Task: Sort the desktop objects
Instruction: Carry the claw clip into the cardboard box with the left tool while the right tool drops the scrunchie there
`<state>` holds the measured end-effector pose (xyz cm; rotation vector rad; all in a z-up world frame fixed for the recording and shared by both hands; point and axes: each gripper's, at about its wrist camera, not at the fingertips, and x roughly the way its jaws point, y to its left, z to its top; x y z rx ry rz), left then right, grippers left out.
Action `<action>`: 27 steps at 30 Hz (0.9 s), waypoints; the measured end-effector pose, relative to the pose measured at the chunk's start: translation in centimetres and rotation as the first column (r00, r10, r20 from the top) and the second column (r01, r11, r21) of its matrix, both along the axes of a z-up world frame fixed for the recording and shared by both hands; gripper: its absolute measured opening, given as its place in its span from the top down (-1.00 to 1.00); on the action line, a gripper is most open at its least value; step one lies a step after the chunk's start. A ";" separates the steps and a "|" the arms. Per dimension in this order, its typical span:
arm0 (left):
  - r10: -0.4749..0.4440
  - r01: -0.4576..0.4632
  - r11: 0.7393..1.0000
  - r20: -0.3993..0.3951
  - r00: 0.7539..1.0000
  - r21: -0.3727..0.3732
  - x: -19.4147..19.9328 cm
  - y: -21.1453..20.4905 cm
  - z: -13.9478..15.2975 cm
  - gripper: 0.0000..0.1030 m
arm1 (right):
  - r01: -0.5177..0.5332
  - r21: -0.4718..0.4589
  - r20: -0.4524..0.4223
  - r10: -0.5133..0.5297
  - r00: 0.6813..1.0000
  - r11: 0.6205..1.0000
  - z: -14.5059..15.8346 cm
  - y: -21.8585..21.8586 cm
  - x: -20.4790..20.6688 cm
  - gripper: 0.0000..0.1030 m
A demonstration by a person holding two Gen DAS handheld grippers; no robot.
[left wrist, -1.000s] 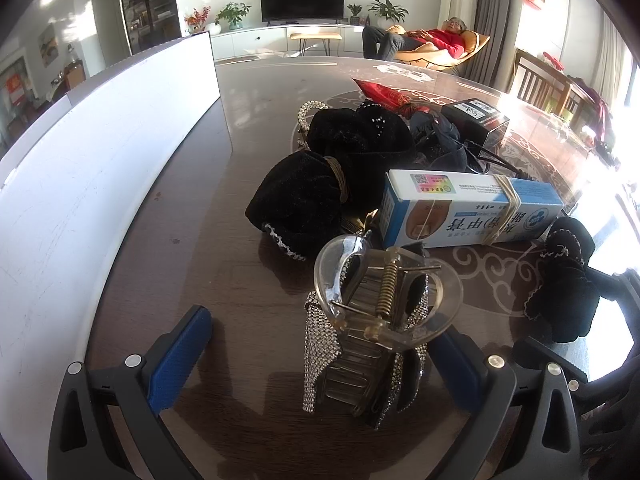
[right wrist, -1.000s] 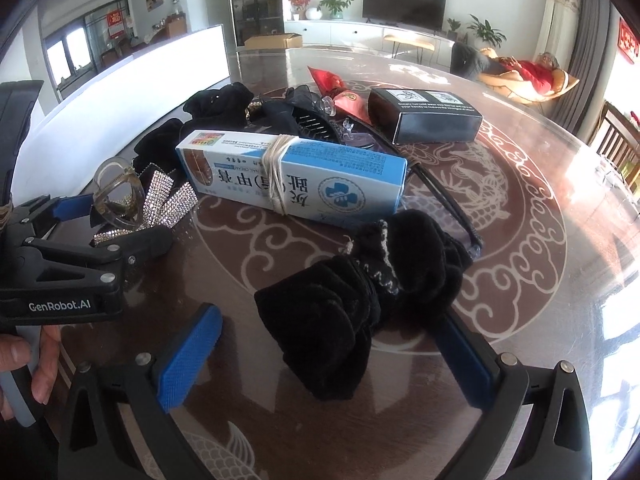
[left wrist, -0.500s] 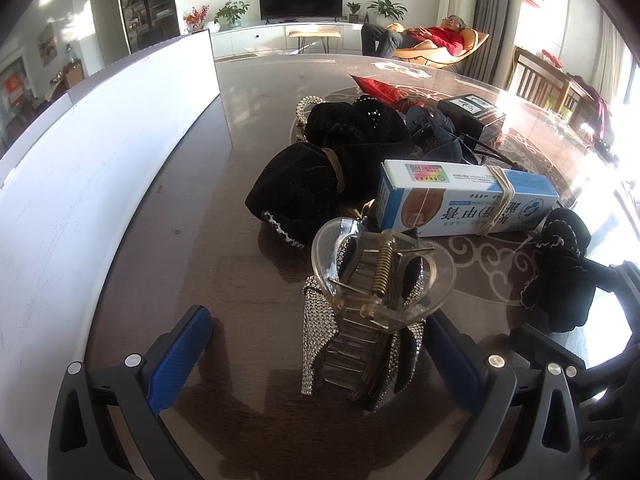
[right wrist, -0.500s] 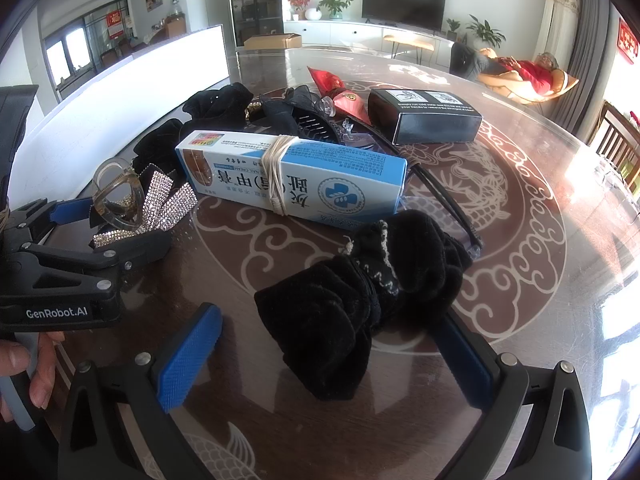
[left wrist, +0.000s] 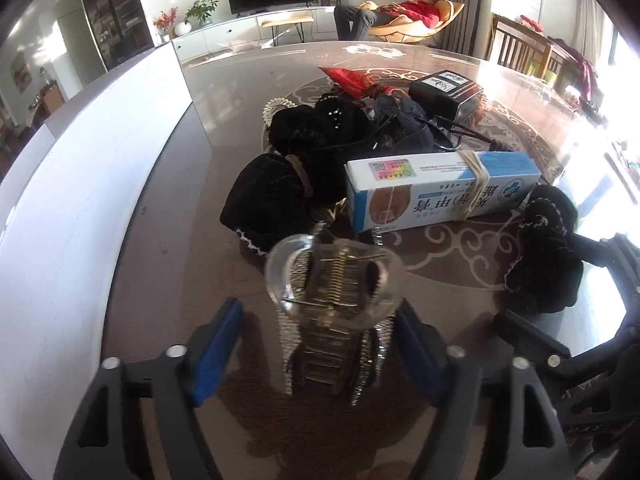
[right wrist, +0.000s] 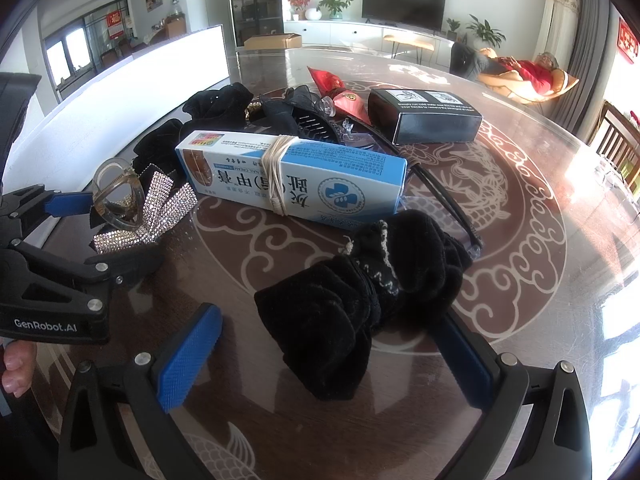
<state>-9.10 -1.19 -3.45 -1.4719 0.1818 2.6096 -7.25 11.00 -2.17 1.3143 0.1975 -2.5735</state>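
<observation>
A clear hair claw clip with a rhinestone bow [left wrist: 332, 312] stands on the brown patterned table [left wrist: 168, 264]. My left gripper [left wrist: 320, 344] straddles it and its jaws are closing. The right blue pad is at the clip's edge, while a small gap still shows on the left side. In the right wrist view the same clip [right wrist: 120, 196] sits between the left gripper's fingers [right wrist: 68, 202]. My right gripper [right wrist: 324, 360] is open wide around a black velvet scrunchie [right wrist: 360, 296] that lies on the table, its pads clear of it.
A blue-and-white carton bound with a rubber band [right wrist: 292, 180] lies behind both items. Further back are more black scrunchies [left wrist: 272, 196], a black box [right wrist: 424, 120], a red pouch [right wrist: 328, 80] and glasses [right wrist: 440, 200]. A white board [left wrist: 80, 200] borders the left side.
The left gripper's blue pads have drawn inward, close to the hair clip's sides. The right gripper and the scrunchie are unchanged.
</observation>
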 end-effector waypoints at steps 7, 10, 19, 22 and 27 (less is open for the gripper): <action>0.049 -0.049 0.998 -0.002 0.999 0.026 3.7 0.1 0.4 -0.05 | 0.002 -0.084 0.116 0.008 0.993 0.997 0.8 1.7 -0.2 -1.00; 0.077 -0.077 0.994 0.008 0.997 0.081 4.7 -0.5 0.8 -0.05 | 0.029 -0.120 0.094 -0.018 0.995 0.992 0.9 1.7 -0.2 -0.98; 0.159 -0.138 0.967 -0.085 0.984 0.212 9.7 -6.5 6.6 -0.05 | -0.064 -0.030 0.048 0.065 0.997 0.998 3.7 2.1 1.9 0.44; 0.179 -0.147 0.960 -0.118 0.977 0.236 10.7 -9.1 9.3 -0.05 | -0.107 -0.068 0.022 0.108 0.994 0.992 5.9 1.4 3.2 0.43; 0.283 -0.241 0.947 -0.198 0.939 0.212 11.1 -16.7 14.1 -0.05 | -0.242 -0.137 -0.075 0.234 0.969 0.961 11.4 -4.8 3.3 0.43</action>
